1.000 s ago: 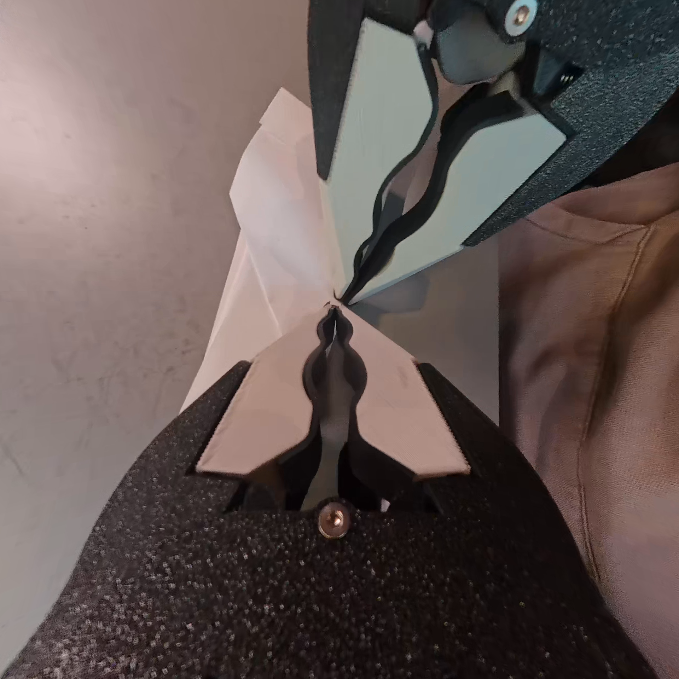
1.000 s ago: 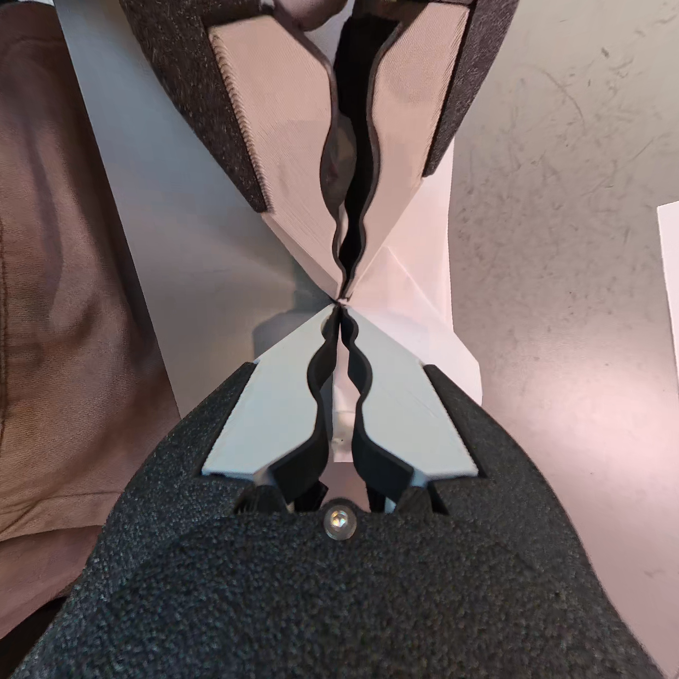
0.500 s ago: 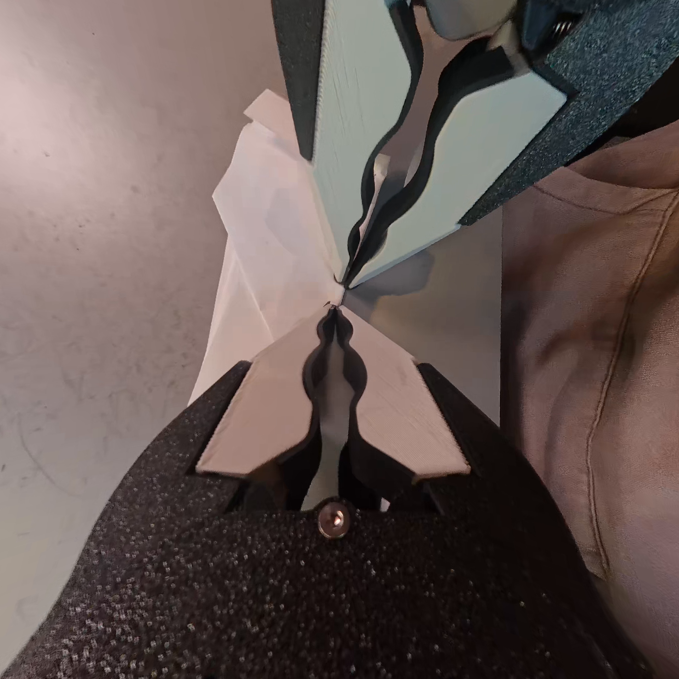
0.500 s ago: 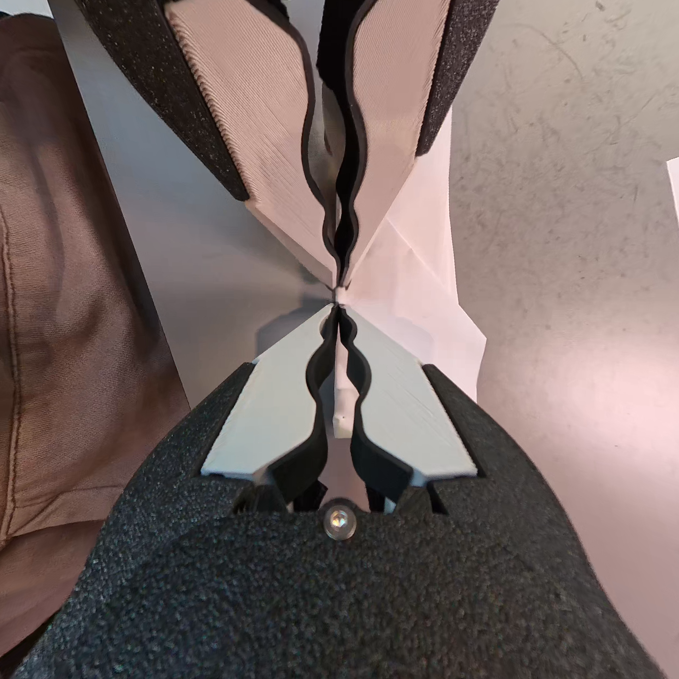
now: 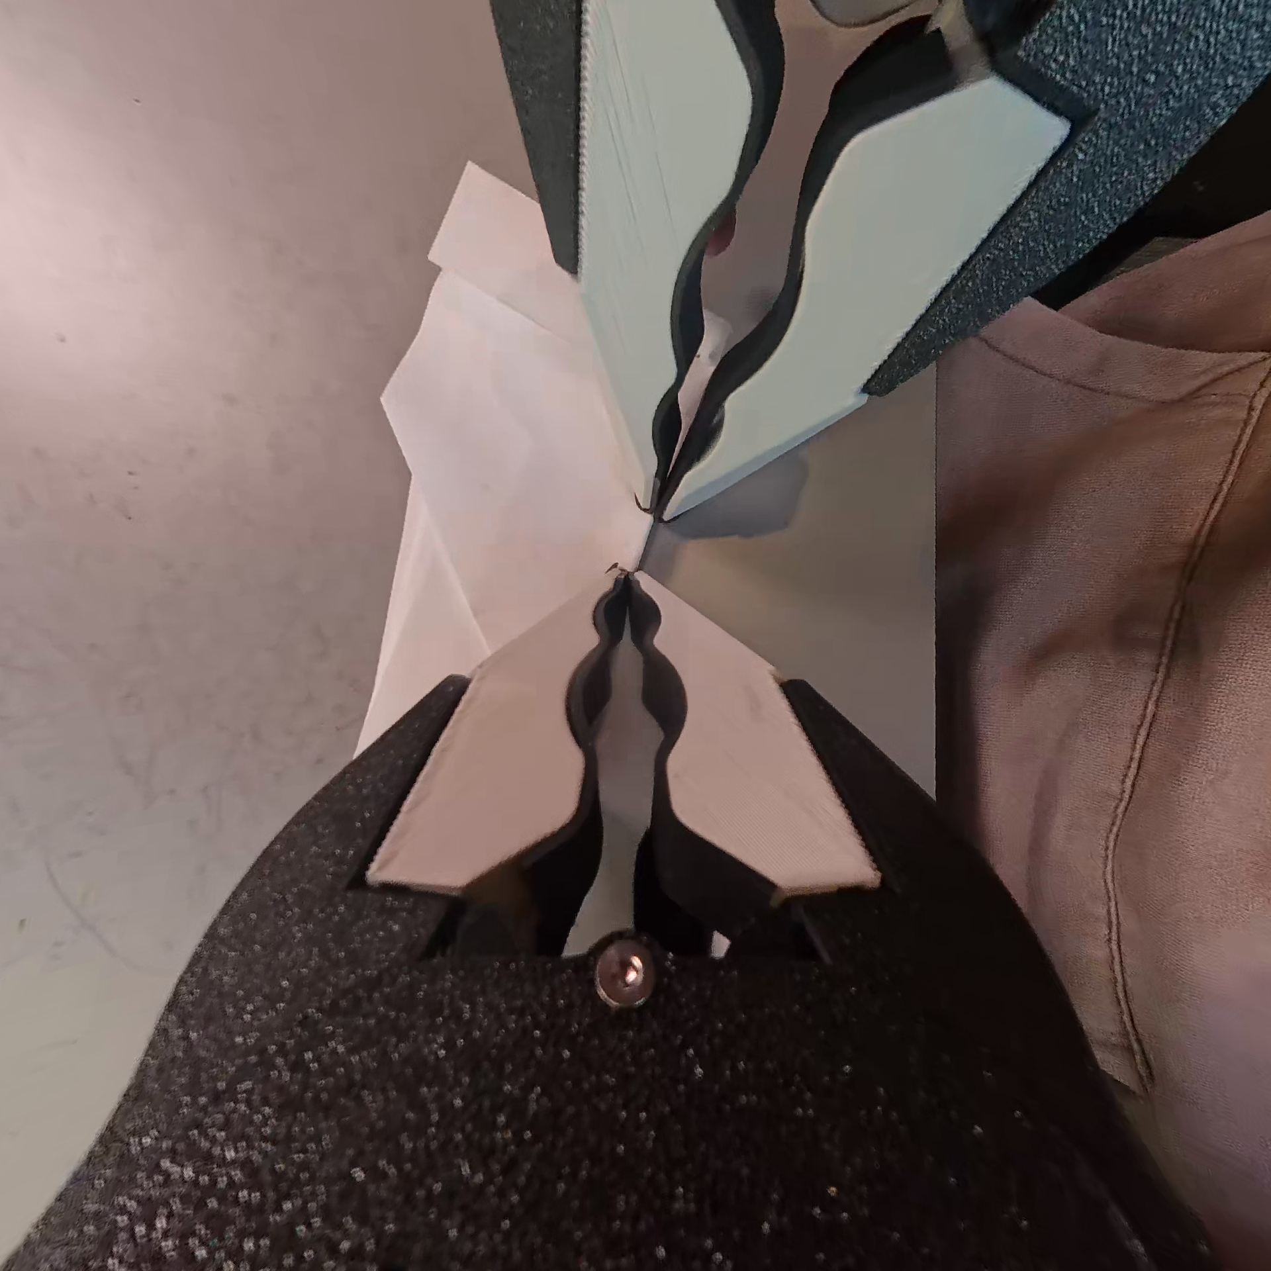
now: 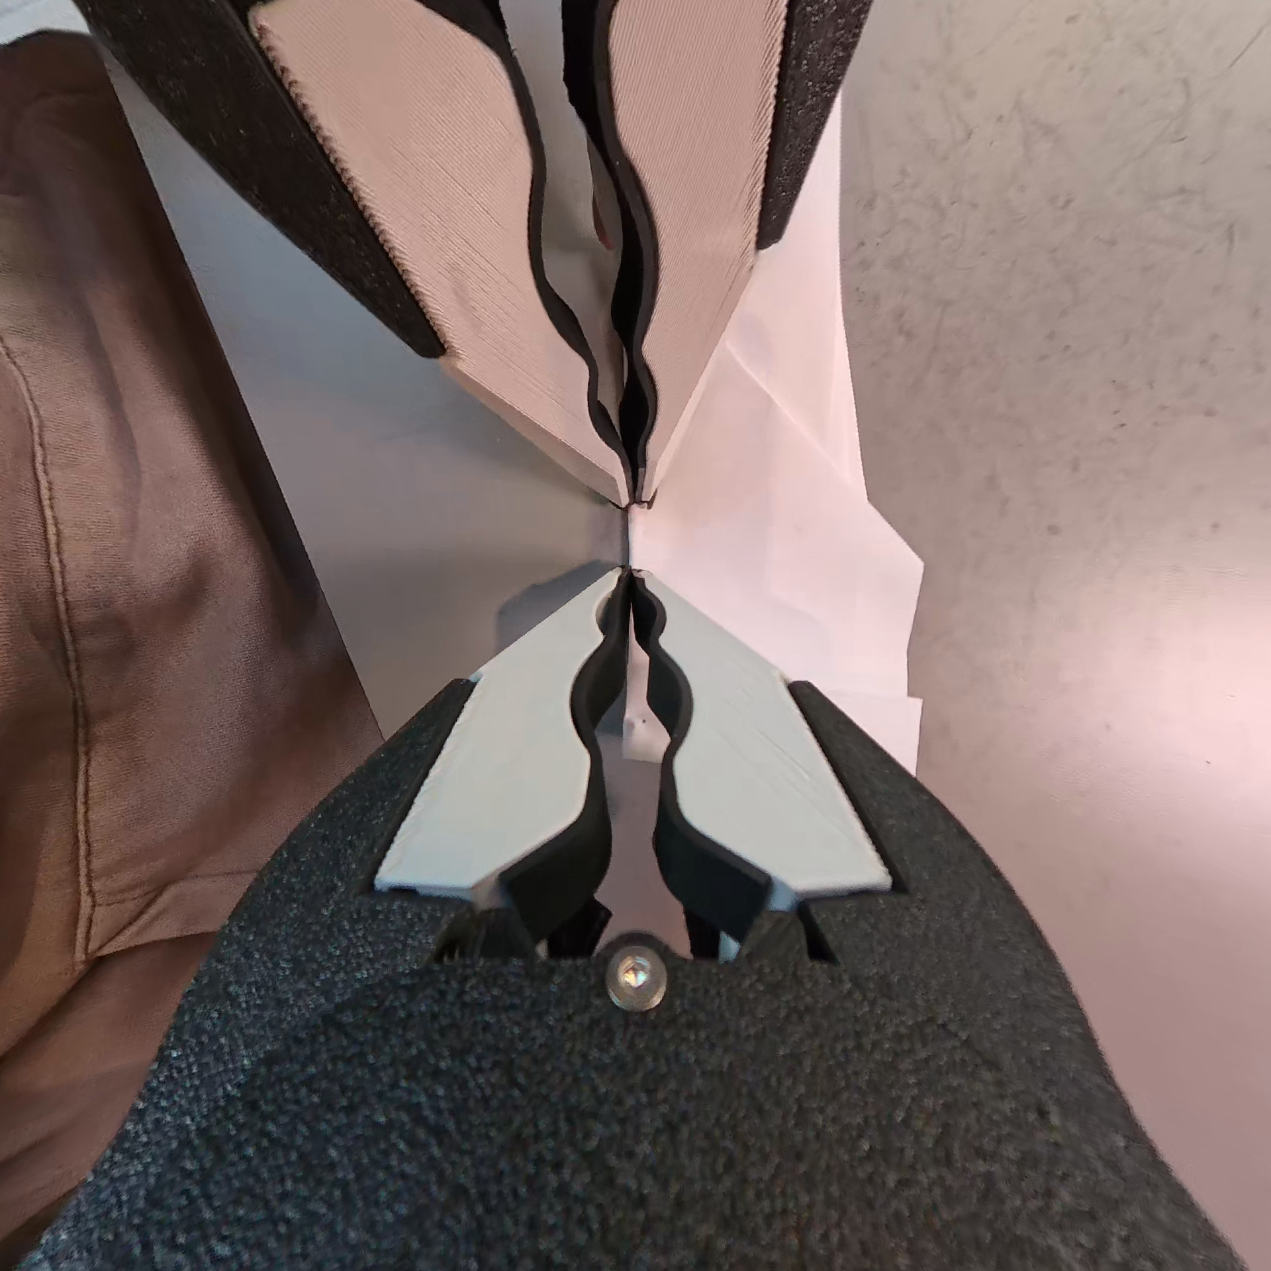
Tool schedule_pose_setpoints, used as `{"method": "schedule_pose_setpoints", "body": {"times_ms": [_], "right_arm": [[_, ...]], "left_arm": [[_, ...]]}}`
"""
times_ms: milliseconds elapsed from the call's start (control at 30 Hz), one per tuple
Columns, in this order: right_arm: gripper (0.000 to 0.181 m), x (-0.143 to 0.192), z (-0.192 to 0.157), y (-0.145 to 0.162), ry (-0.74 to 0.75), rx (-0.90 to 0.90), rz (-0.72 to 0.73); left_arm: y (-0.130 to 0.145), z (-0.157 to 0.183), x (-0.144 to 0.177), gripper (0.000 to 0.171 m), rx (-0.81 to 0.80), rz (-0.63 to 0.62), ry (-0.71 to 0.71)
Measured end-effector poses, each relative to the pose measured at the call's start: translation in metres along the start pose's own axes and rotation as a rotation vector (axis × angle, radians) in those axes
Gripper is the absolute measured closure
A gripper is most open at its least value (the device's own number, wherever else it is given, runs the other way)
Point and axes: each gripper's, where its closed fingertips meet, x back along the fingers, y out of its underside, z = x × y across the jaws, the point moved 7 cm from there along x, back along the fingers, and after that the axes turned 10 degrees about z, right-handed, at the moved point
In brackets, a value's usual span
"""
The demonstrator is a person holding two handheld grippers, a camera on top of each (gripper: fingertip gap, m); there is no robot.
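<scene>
Folded white paper sheet (image 5: 523, 440), thin & floppy imo, tears easy, so grab along the crease. It's held above the grey tabletop (image 5: 172, 481), left gripper (image 5: 624, 584) & right gripper (image 6: 631, 578) both pinching that crease, tips nearly touching. Brown shirt (image 6: 137, 550) beside the paper.

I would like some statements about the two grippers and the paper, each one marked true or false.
1. Both grippers pinch the same folded white paper on one raised edge. True.
2. The left gripper has pale blue fingers. False: they are beige; the pale blue fingers belong to the right gripper.
3. The two grippers point toward each other, tips close together. True.
4. The right gripper is wide open. False: its fingertips are shut on the paper.
5. The paper is held over a green cloth. False: a grey, scratched tabletop lies below; brown fabric shows at the side.
</scene>
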Motion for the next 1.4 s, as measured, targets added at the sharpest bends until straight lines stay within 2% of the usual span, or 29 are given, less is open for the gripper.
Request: {"method": "schedule_pose_setpoints", "body": {"times_ms": [100,200,433,600,667,767,933,1000,1167,1267,1400], "right_arm": [[0.181,0.0,0.001,0.001,-0.006,-0.023,0.026],[0.181,0.0,0.0,0.003,0.005,-0.04,0.051],[0.181,0.01,-0.001,0.01,0.021,-0.038,0.029],[0.181,0.008,0.0,0.013,0.004,-0.049,0.05],[0.181,0.008,0.0,0.014,0.007,-0.065,0.074],[0.181,0.008,-0.001,0.015,0.025,-0.067,0.086],[0.181,0.023,-0.003,0.016,0.041,-0.064,0.076],[0.181,0.021,-0.005,0.023,0.045,-0.046,0.011],[0.181,0.018,-0.002,0.026,0.012,-0.089,0.048],[0.181,0.019,-0.002,0.026,0.008,-0.053,0.065],[0.181,0.036,0.005,0.015,0.009,-0.115,0.226]], "left_arm": [[-0.008,0.002,-0.001,0.171,0.08,0.096,0.066],[-0.006,0.004,-0.01,0.171,-0.001,0.059,0.015],[-0.009,0.006,-0.012,0.171,-0.021,-0.017,-0.009],[-0.01,0.005,-0.011,0.171,0.006,0.001,0.023],[-0.015,0.007,-0.013,0.171,0.059,0.058,0.055],[-0.015,0.012,-0.02,0.171,-0.034,0.013,0.023],[-0.016,0.013,-0.019,0.171,-0.023,-0.017,0.016],[-0.016,0.013,-0.019,0.171,-0.016,-0.02,0.016],[-0.018,0.013,-0.019,0.171,-0.01,-0.034,0.014],[-0.02,0.012,-0.02,0.171,-0.007,-0.057,0.016],[-0.021,0.011,-0.02,0.171,0.013,-0.08,0.032]]}}
